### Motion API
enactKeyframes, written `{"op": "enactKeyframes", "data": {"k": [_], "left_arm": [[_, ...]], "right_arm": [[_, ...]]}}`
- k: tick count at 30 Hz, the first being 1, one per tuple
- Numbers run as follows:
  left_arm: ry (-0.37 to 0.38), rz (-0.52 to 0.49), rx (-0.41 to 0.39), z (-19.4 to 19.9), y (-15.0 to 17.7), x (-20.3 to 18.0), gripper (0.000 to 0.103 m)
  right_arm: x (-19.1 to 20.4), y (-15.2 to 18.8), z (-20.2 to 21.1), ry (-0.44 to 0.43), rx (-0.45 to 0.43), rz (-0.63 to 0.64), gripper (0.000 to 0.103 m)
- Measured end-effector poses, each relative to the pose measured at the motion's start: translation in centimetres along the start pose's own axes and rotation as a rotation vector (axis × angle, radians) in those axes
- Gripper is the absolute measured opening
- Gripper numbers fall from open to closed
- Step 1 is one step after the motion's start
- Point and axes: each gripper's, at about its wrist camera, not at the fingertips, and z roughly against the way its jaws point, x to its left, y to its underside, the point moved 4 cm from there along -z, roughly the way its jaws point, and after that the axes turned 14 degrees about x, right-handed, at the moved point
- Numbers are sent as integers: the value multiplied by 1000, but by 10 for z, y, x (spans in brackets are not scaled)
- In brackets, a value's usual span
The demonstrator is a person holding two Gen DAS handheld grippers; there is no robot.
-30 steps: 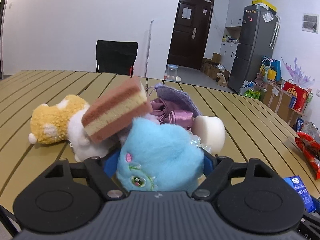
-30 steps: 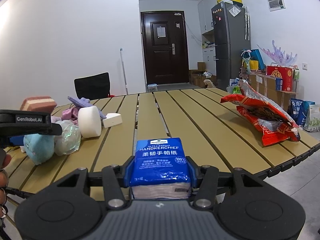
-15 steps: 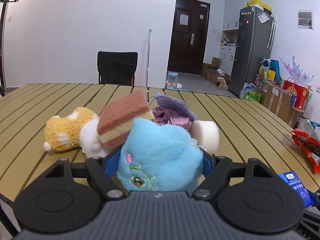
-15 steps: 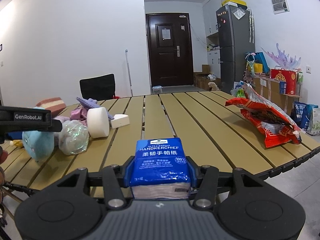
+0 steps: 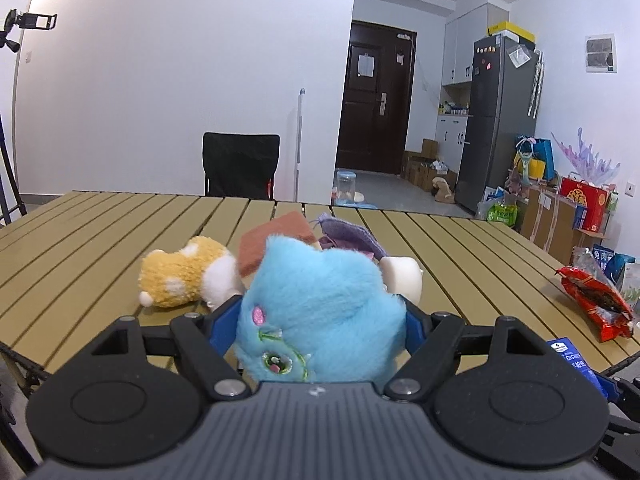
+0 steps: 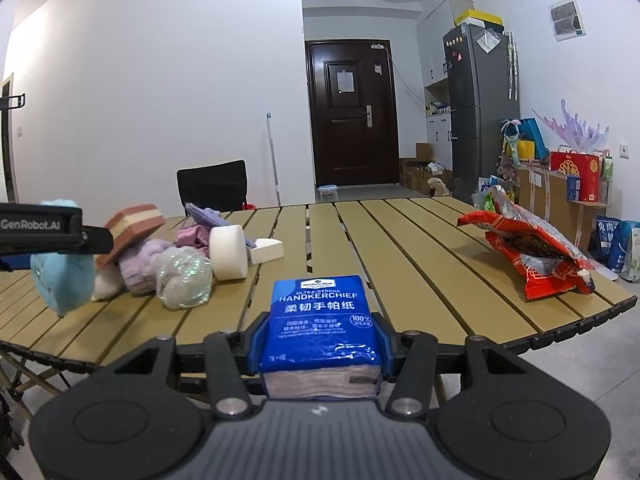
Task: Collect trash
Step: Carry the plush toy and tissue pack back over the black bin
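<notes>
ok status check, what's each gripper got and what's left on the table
Left gripper shut on blue plush. Right gripper shut on tissue pack. Red snack bag on table, nothing blocking.

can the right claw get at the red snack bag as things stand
Probably not yet: the right claw is shut on the blue tissue pack. Otherwise the table between it and the red snack bag looks bare.

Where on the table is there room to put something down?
The slatted table is bare through the middle, between the white foam roll and the red snack bag. It is also bare left of the orange plush toy. The toy pile around the striped sponge is crowded.
</notes>
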Motion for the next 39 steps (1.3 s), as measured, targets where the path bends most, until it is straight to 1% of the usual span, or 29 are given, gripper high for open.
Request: {"op": "enactKeyframes", "data": {"k": [6, 11, 22, 30, 39], "left_arm": [[6, -4, -23, 25, 11, 10, 78], [12, -8, -19, 43, 26, 19, 78], [0, 0, 3, 80, 66, 41, 78], [-22, -14, 57, 95, 103, 56, 78], [-60, -21, 132, 109, 145, 72, 78]], "right_arm": [[6, 5, 17, -7, -16, 11, 51], [11, 12, 28, -10, -23, 23, 51], [23, 46, 53, -40, 16, 19, 51], [36, 79, 69, -58, 72, 49, 51], [52, 118, 83, -69, 158, 98, 51]]}}
